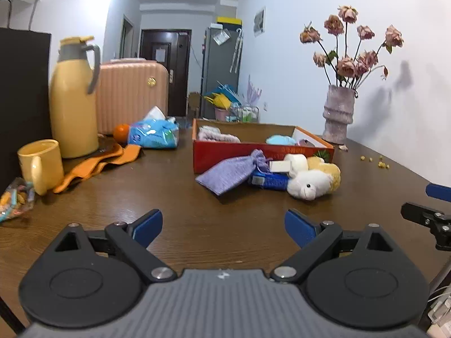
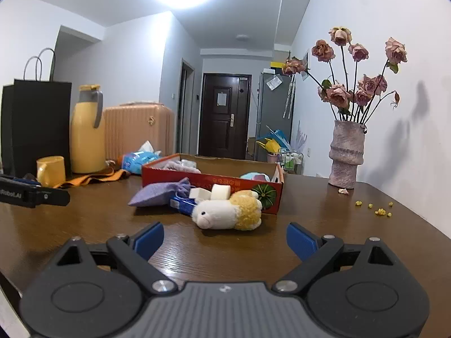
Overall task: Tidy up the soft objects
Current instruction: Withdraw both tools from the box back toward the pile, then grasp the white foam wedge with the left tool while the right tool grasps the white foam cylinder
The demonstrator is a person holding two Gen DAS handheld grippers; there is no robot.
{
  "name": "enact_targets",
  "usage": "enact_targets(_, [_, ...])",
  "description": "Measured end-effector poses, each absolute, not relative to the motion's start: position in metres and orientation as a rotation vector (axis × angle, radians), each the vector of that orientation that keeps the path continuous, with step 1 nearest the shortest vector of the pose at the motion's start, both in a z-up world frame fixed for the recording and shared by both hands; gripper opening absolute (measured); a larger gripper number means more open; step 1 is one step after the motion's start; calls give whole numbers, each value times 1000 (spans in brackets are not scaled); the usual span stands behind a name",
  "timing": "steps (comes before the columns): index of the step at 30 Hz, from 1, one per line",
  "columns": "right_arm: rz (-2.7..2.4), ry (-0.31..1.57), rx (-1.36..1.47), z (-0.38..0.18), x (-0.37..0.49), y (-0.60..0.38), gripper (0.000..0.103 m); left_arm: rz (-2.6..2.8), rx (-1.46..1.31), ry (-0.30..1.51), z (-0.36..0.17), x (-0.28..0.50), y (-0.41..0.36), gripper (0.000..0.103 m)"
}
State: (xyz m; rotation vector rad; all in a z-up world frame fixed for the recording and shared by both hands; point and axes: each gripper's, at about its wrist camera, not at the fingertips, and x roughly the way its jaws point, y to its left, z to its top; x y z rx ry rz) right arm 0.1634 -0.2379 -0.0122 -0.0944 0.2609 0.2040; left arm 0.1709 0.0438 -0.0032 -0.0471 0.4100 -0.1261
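Some soft things already lie inside the red box [image 1: 239,155], in the middle of the frame. The toy lamb [image 2: 225,211], the purple pouch [image 1: 234,170] and a blue pack [image 1: 269,181] are on the table just in front of it, not yet put away. The left gripper [image 1: 222,226] and the right gripper [image 2: 224,242] both have their jaws wide apart and hold nothing.

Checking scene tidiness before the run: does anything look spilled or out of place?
Small yellow crumbs lie scattered on the table right of the vase, with a fallen petal at its base.
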Motion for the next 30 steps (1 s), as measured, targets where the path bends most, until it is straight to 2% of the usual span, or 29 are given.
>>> enact_targets(6, [168,284,-60,-11,196,-247,92,-227,-27,447,-2,213,17,93])
enact_targets(10, [152,284,-40,-6,225,-255,90,-290,-3,501,0,266,-18,65])
enact_targets(13, [134,287,-34,-2,248,-264,90,-297,13,496,2,306,-40,53])
enact_targets(18, [164,332,-8,5,291,-273,89,-311,23,573,-13,371,-67,46])
enact_targets(21, [223,359,14,5,321,-269,89,-313,36,583,-27,391,-72,30])
enact_targets(22, [243,369,29,4,332,-268,87,-316,20,588,-29,395,-71,25])
enact_targets(27, [337,461,95,-5,397,-248,75,-327,-8,596,-34,403,-65,18])
enact_targets(29, [349,501,110,-10,420,-239,62,-324,9,580,-32,398,-63,16])
enact_targets(30, [360,519,117,-13,430,-234,59,-334,9,578,-30,397,-62,16])
